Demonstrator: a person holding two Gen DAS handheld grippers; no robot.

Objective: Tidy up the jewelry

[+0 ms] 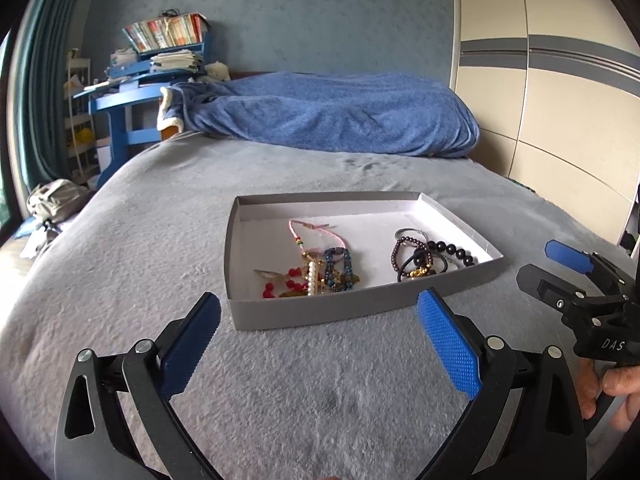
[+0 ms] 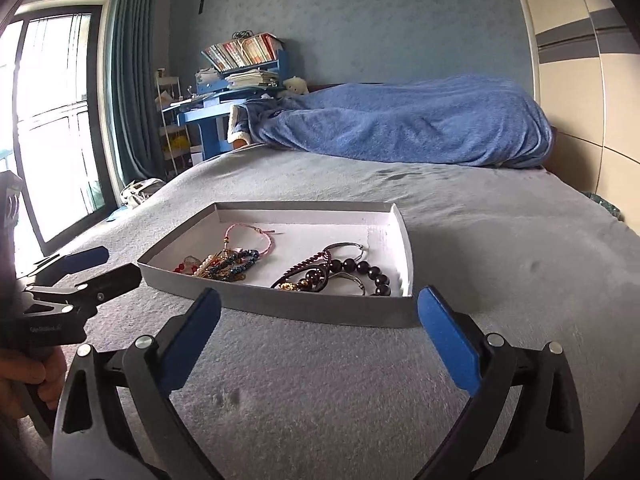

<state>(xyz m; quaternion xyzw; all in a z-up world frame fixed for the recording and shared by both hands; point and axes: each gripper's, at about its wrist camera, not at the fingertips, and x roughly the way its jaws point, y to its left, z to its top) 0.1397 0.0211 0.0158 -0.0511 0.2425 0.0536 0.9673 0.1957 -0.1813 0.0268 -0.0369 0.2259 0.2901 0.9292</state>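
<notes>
- Both grippers hang wide open with nothing between the jaws: the left gripper (image 1: 320,336) over bare blanket just short of the box, the right gripper (image 2: 320,332) likewise, off to its side.
- Grey blanket (image 1: 160,240) fills the gap beneath the pads, soft and plush, so anything set down there will sink a little.
- Box next: a shallow grey cardboard box (image 1: 304,314), white inside, sits flat on the bed just beyond both sets of fingertips.
- Jewelry lies in two heaps inside it. Nearer the left gripper is the bright heap (image 1: 316,268): a pink cord bracelet, blue beads, a string of pearls, red beads and gold bits, all overlapping.
- Dark heap (image 2: 340,274) sits towards the other end: big black beads, a maroon beaded loop, metal hoops, black hair ties and a gold charm.
- Handling, by my read: all of it is light and limp, strung beads that drape and slip, and tangled pieces will likely drag their neighbours up.
- Best hold looks like a free loop at a heap's edge, say the pink cord (image 2: 250,234) where it lies clear on the white floor, pinched across the strand.
- Box itself seems light enough to skid if nudged.
- Beyond lies a blue quilt (image 1: 340,116).
</notes>
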